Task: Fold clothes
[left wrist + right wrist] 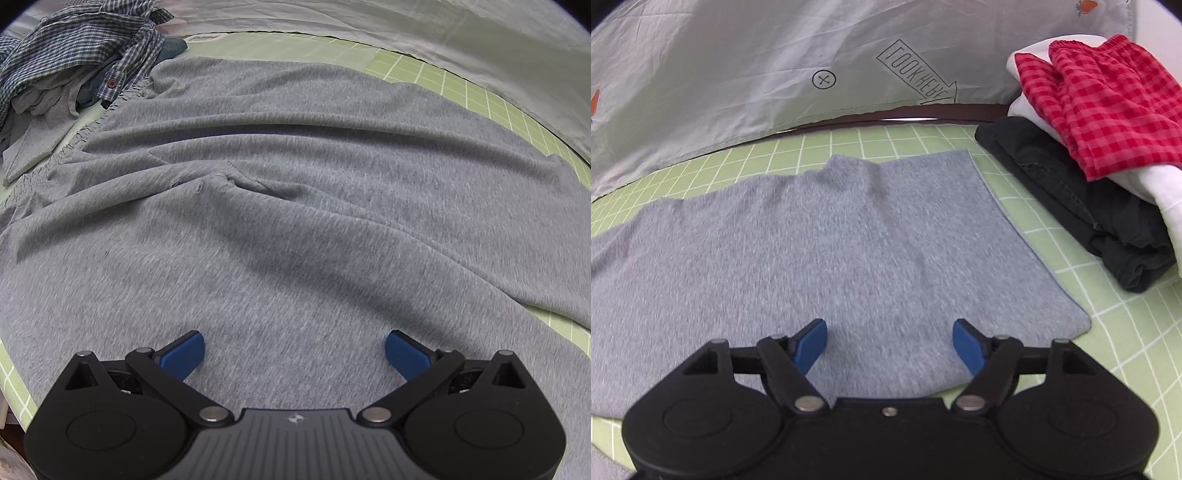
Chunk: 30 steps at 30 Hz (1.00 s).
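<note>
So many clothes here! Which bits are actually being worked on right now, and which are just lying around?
In use:
- grey garment, spread flat on the green grid mat
- left gripper, open above it
- right gripper, open above it

Lying about:
- rumpled checked shirt pile
- folded stack: red checked shorts, white garment, black garment
- pale printed sheet behind

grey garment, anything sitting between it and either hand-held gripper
Nothing visible does. The grey garment lies spread on the green grid mat, directly under the open left hand-held gripper and right hand-held gripper. The plaid shirt pile and folded stack sit off to the sides.
</note>
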### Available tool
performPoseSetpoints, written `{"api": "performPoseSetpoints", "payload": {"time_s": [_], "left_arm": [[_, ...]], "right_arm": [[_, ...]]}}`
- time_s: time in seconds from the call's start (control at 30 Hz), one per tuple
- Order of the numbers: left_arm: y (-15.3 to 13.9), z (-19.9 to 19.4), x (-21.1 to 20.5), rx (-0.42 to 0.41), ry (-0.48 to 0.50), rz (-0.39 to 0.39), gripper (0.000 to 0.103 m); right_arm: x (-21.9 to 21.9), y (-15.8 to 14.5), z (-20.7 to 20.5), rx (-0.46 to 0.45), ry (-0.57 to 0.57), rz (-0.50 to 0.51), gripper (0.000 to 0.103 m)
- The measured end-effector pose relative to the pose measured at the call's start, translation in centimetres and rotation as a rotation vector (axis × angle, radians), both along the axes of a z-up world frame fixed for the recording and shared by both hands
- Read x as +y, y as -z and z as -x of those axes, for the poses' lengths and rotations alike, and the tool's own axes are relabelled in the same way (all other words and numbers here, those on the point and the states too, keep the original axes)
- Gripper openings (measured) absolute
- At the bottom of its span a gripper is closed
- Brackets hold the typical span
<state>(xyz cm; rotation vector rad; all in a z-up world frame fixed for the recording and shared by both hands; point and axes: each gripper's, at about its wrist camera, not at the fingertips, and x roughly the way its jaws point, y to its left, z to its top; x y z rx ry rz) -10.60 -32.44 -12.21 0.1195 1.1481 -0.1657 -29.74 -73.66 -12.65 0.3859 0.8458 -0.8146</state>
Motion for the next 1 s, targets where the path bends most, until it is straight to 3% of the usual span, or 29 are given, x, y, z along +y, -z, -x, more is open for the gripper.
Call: {"api": "performPoseSetpoints", "payload": {"time_s": [0.13,0.3,0.4,0.5,0.63,1.0], "left_arm": [[0.1,0.5,0.1,-0.024,0.002,0.005,0.103],[0.1,1.5,0.3,-0.041,0.024,0.013,0.103],[-0.3,2.7,1.1,-0.040,0.038,0.065,0.103],[-1.1,4.7,2.9,-0.056,0.044,0.128,0.103],[-3.1,7.4,6.7,-0.137,0.087,0.100,0.103],[-6.2,6.8,17.0,-0.202,-0.079,0.112,0.103]], "right_arm": [[0.9,-0.2,0.5,0.041,-0.019,-0.045,0.089],[3.3,-1.0,2.9,0.074,-0.026,-0.087,0.091],[5.5,-2.0,4.8,0.058,-0.028,-0.074,0.093],[7.7,-2.6,6.3,0.040,-0.043,-0.070,0.100],[11.0,-2.6,7.3,0.013,-0.054,-0.077,0.100],[19.5,-1.3,1.1,-0.033,-0.189,-0.147,0.100]]}}
